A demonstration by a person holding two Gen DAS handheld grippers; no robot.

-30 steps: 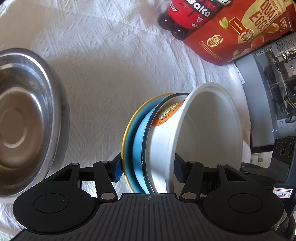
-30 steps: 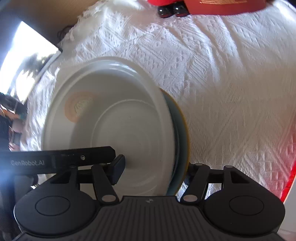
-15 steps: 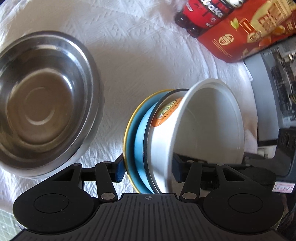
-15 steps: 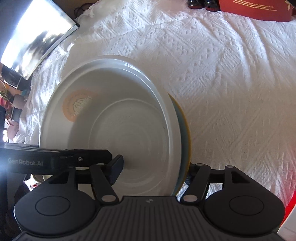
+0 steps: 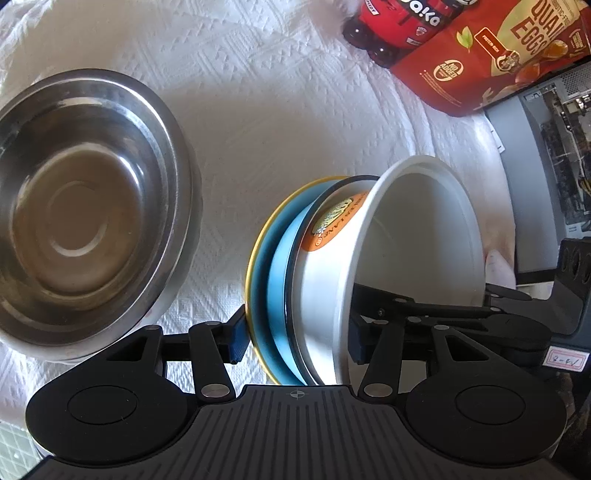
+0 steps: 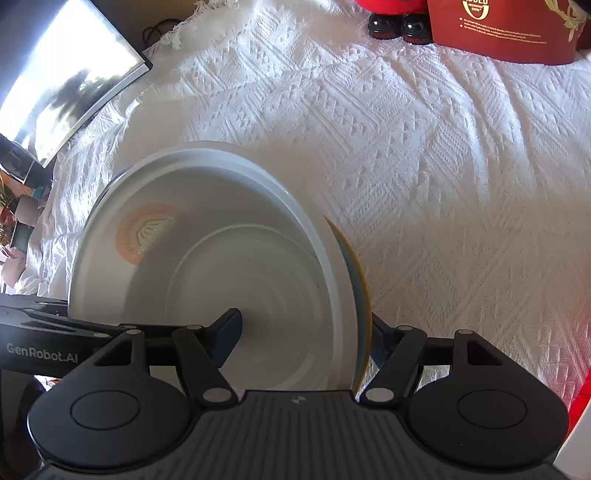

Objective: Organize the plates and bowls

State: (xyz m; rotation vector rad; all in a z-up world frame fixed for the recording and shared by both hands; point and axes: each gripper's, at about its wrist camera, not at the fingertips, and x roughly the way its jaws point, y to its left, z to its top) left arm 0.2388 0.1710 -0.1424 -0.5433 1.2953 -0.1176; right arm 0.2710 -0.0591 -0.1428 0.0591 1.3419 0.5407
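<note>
Left tongs: your left gripper (image 5: 295,341) straddles the whole nested set, jaws set wide. Its left pad sits against the back of the blue plate with the yellow rim (image 5: 264,280), its right pad inside the white plastic bowl with the orange sticker (image 5: 413,236), so it looks clamped on the set.

Right tongs: your right gripper (image 6: 301,338) spans the same set from the other side, one finger inside the white bowl (image 6: 221,266), the other behind the yellow-rimmed plate (image 6: 356,273). Its jaws are opening now; whether the pads have cleared the surfaces you cannot tell from here.

Dark rim: a thin dark edge shows between bowl and blue plate (image 5: 295,258); it may be a third dish, but that is not clear.

Where the set is: held on edge, tilted, above the white textured cloth (image 6: 443,166), not resting flat.

Done so far: the bowl and plate are already nested together.

Left to do: the two nested stainless steel bowls (image 5: 85,206) sit apart on your left; the held set probably needs laying down, perhaps in or beside them.

Watch: once one hand lets go, the other carries the stack alone.

Background: red bottles (image 5: 399,22) and a red snack pouch (image 5: 491,59) stand at the far edge.
</note>
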